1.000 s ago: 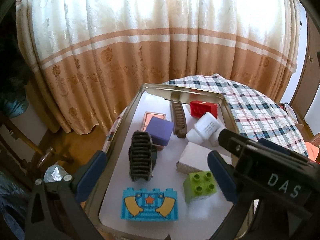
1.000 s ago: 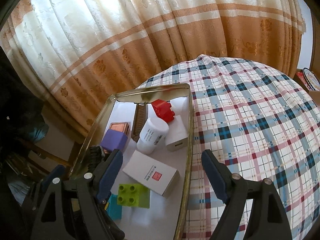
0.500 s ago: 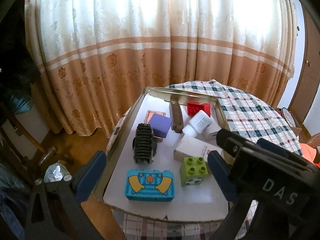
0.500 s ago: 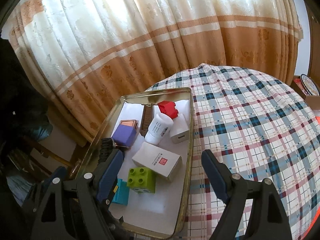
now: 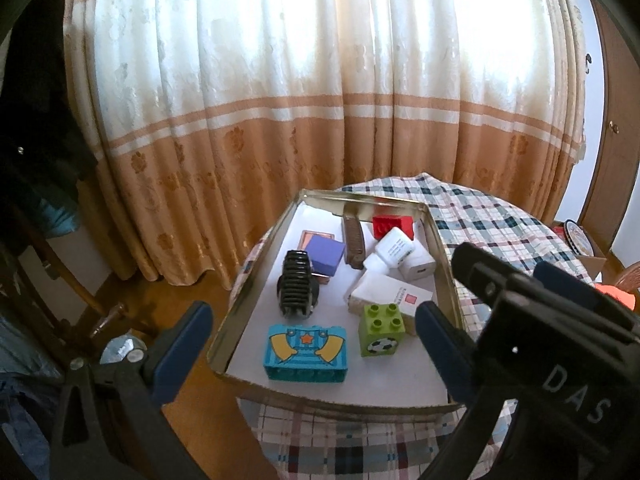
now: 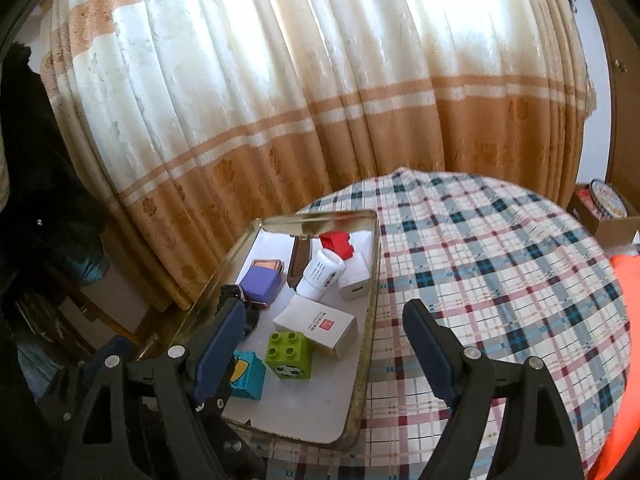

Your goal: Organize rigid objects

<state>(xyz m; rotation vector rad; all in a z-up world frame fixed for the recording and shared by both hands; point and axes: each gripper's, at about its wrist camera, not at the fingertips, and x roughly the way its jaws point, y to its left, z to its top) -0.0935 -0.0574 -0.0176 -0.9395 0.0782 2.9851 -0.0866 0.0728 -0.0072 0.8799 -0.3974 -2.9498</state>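
A metal tray (image 5: 446,276) (image 6: 370,320) sits at the left edge of the plaid-covered table. It holds a teal brick (image 5: 306,353), a green brick (image 5: 379,330) (image 6: 289,355), a white box (image 5: 390,296) (image 6: 316,325), a black ribbed part (image 5: 297,283), a purple cube (image 5: 327,255) (image 6: 261,283), a white bottle (image 5: 389,250) (image 6: 320,273), a white charger (image 5: 418,266), a red brick (image 5: 393,225) (image 6: 338,243) and a brown comb (image 5: 354,242). My left gripper (image 5: 310,342) is open and empty, above the tray's near end. My right gripper (image 6: 320,342) is open and empty, above the tray's near right side.
The plaid tablecloth (image 6: 500,272) spreads to the right of the tray. A cream and orange curtain (image 5: 320,120) hangs behind. A wooden chair (image 5: 80,296) stands at the left on the floor. An orange object (image 6: 624,320) lies at the right edge.
Both grippers have pulled back and up from the tray, so the tray looks smaller and its near edge shows. Nothing in the tray has moved.
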